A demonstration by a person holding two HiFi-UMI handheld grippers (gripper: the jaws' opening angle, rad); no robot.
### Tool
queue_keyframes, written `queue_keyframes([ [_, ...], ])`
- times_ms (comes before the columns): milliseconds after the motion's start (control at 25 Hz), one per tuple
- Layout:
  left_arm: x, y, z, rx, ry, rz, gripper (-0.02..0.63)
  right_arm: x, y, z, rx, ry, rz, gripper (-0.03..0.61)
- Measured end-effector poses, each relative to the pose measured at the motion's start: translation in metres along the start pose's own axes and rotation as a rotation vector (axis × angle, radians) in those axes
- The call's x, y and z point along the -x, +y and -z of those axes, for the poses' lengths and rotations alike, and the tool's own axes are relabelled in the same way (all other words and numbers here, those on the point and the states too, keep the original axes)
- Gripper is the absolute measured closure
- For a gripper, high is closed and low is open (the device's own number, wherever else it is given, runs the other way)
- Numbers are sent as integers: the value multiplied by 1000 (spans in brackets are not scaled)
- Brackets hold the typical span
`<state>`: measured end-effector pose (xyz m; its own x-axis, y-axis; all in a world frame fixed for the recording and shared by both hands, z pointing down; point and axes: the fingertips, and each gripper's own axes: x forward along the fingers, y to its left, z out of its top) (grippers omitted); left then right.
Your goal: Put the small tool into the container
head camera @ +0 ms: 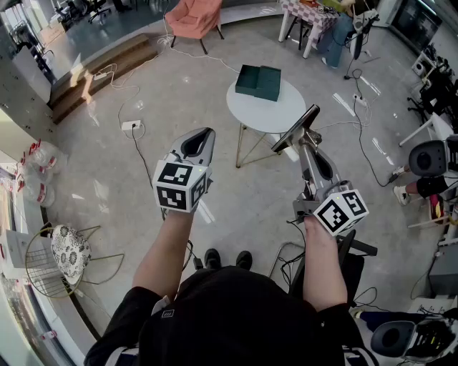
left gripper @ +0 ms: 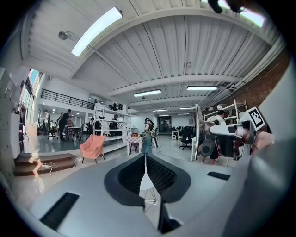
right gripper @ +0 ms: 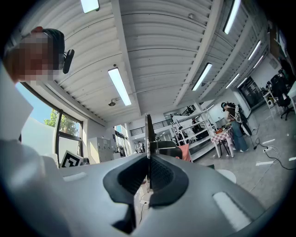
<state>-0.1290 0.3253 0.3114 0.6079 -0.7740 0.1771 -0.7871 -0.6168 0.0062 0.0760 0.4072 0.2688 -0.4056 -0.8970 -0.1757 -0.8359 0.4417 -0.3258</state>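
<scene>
**Tool in my right tongs, container waiting on the bench**

In the head view my left tongs (head camera: 207,133) sit at centre-left of the frame, above bare floor. In the left gripper view the left tongs (left gripper: 145,158) are clenched, the two jaws pressed together along a thin line with nothing between them.

My right tongs (head camera: 301,140) are at centre-right of the head view, clenched on the small tool (head camera: 295,129). The tool is a thin, dark, flat piece that sticks out past the jaw tips and slants toward the upper right. In the right gripper view the right tongs (right gripper: 149,156) pinch its narrow blade edge-on, and the small tool (right gripper: 148,129) stands up above the jaws.

The container (head camera: 259,81), a dark green box lying open, rests on the far side of the round white bench (head camera: 266,116) in the upper middle of the head view. The tool is held in the air over the near edge of the bench, apart from the container.

A pink chair (head camera: 193,16) stands at the top of the frame.
</scene>
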Motion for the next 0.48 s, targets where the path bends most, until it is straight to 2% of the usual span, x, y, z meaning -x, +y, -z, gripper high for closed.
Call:
queue_keyframes([
  [280,-11,-15,-10,8,-20,9,597,12,-14,-12,-7,-19,-9,569],
  [480,-25,-50,-15,-8,-15,36,597,46,-34,-25,3,-24,-13,568],
])
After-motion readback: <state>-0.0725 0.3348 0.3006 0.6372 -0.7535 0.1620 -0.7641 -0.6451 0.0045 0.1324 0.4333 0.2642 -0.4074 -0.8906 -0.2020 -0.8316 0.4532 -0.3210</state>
